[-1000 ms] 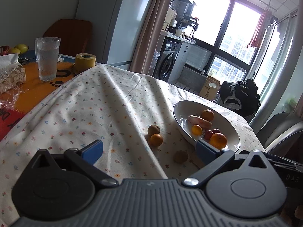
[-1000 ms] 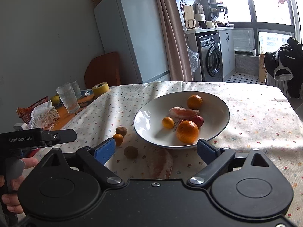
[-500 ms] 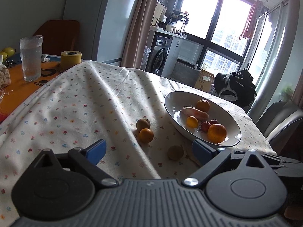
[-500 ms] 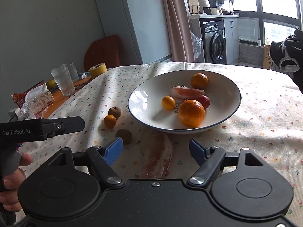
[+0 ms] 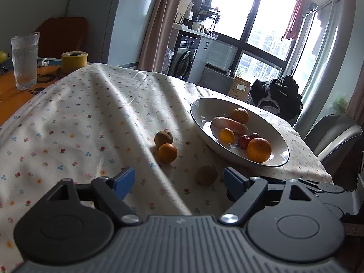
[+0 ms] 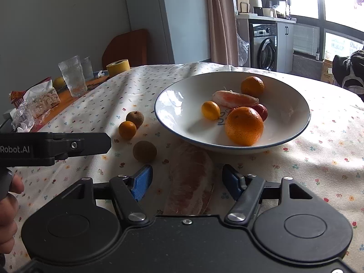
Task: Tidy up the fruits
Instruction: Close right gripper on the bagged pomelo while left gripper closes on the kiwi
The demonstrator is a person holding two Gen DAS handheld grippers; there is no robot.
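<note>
A white bowl (image 6: 173,104) (image 5: 198,111) on the flowered cloth holds two oranges, a small yellow citrus, a red fruit and a pink pomelo segment (image 6: 234,97). On the cloth beside it lie a brown fruit (image 6: 135,118) (image 5: 163,138), a small orange (image 6: 127,129) (image 5: 167,152) and a second brown fruit (image 6: 145,151) (image 5: 206,174). A peeled pomelo segment (image 6: 191,182) lies between the open fingers of my right gripper (image 6: 188,182), untouched as far as I can see. My left gripper (image 5: 179,179) is open just short of the second brown fruit.
Drinking glasses (image 6: 72,76) (image 5: 24,61), a yellow tape roll (image 6: 118,67) (image 5: 74,61) and a tissue pack (image 6: 41,95) stand on the orange tabletop at the left. A hand (image 6: 8,207) holds the left gripper's body. A grey chair (image 5: 334,136) stands past the table's right edge.
Both grippers have moved forward and lower toward the fruit. The pomelo segment now sits between the right fingers, and the loose fruits are closer to the left gripper.
</note>
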